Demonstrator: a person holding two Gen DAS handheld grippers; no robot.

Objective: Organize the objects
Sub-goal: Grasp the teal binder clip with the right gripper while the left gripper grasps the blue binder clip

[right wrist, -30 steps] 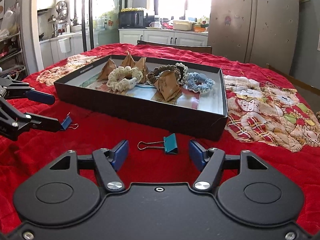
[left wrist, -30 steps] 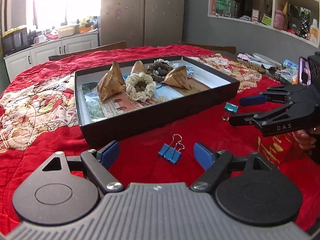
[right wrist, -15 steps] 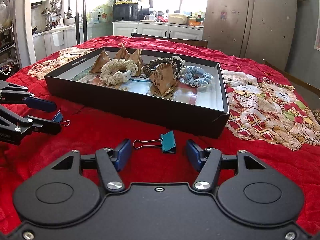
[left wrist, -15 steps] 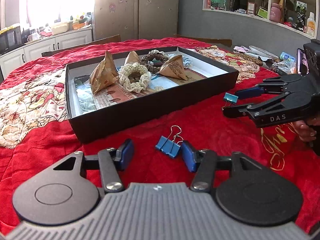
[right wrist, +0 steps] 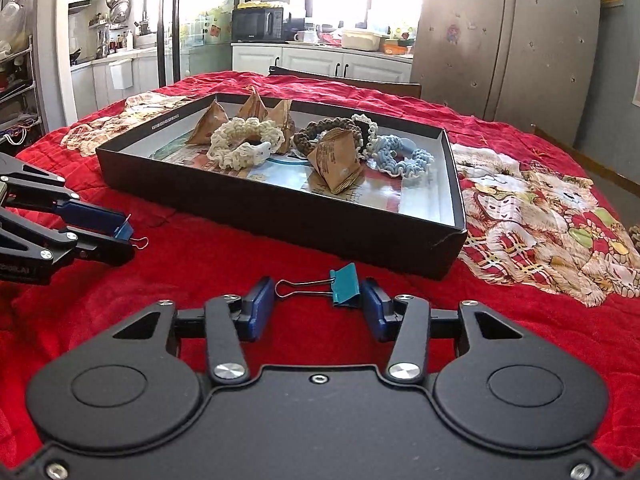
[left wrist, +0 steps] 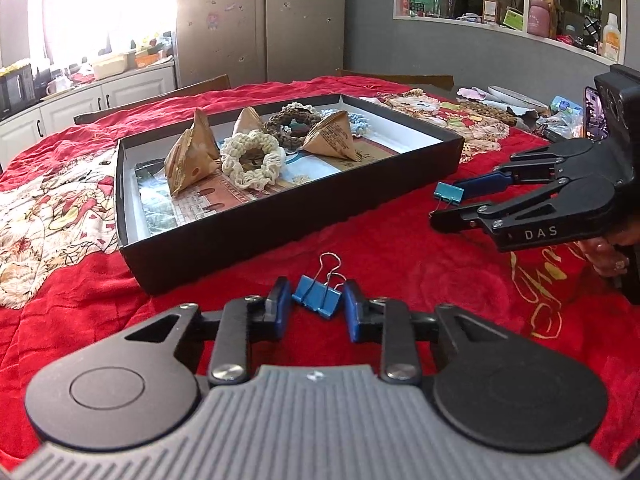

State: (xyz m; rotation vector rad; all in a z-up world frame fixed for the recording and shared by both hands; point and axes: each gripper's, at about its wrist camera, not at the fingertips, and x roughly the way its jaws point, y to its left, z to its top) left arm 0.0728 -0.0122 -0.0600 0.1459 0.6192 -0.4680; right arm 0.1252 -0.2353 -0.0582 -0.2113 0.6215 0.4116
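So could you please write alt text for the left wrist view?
The left tool has been closing around a blue binder clip on a red cloth, before a black tray of scrunchies and paper packets.

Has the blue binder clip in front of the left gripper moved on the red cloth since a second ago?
No. The blue binder clip lies equally near the black box; only the left gripper has been closing around it.

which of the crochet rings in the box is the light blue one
The light blue ring at the box's right end in the right wrist view; the others are cream and brown.
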